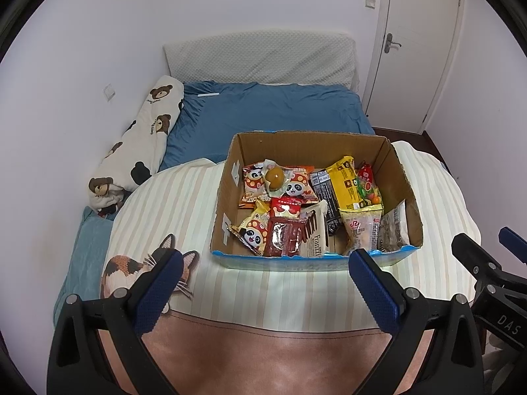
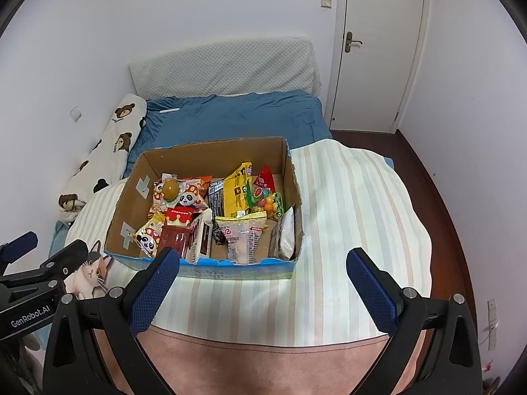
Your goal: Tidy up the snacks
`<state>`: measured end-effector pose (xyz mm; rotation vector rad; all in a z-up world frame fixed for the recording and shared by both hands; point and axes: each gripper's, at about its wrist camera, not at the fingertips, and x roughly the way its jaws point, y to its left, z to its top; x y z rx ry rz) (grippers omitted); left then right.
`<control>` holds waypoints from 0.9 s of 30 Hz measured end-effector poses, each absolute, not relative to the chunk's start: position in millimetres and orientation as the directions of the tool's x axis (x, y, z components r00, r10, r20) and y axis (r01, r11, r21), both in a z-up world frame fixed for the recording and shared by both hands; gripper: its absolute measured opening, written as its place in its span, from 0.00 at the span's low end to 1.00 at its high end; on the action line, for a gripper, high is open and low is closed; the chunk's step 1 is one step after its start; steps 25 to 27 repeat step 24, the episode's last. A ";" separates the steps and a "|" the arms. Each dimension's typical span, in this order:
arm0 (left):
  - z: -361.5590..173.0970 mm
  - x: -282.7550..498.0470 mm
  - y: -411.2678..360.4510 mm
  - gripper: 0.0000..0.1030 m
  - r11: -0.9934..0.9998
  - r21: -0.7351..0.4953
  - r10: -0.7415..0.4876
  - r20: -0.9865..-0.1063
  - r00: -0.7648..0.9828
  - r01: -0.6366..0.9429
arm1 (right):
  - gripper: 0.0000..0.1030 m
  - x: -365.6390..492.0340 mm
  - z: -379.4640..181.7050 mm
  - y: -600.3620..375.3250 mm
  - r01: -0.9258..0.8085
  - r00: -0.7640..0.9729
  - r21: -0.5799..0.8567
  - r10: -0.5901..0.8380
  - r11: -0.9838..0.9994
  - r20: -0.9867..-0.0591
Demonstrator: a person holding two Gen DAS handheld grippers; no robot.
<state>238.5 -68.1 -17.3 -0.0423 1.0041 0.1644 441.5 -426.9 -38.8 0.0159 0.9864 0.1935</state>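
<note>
- The left gripper point(image 1: 263, 283) hovers before the cardboard box point(image 1: 224, 204), jaws wide, empty.
- The right gripper point(image 2: 262, 283) likewise, jaws wide.
- Snack packets point(image 1: 290, 191) fill the box.

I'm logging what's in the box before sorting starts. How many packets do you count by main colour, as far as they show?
Panda packets, orange and white: 3
Red packets: 2
Yellow packet: 1
Black packet: 1
Clear packets: 2
White box: 1
Total: 10 visible; others may be hidden beneath.
</note>
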 end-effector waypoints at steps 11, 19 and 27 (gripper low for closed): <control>-16.5 237.8 -69.5 1.00 0.987 0.041 0.119 -0.840 0.530 -0.157 | 1.00 439.7 -35.8 -426.5 -0.163 0.536 0.104 0.177 0.981 -0.825; -16.3 237.3 -69.2 1.00 0.986 0.039 0.119 -0.840 0.530 -0.160 | 1.00 439.0 -34.8 -426.7 -0.160 0.540 0.104 0.175 0.982 -0.823; -15.2 236.1 -69.6 1.00 0.987 0.034 0.115 -0.838 0.533 -0.159 | 1.00 439.1 -35.5 -427.6 -0.163 0.538 0.103 0.176 0.981 -0.824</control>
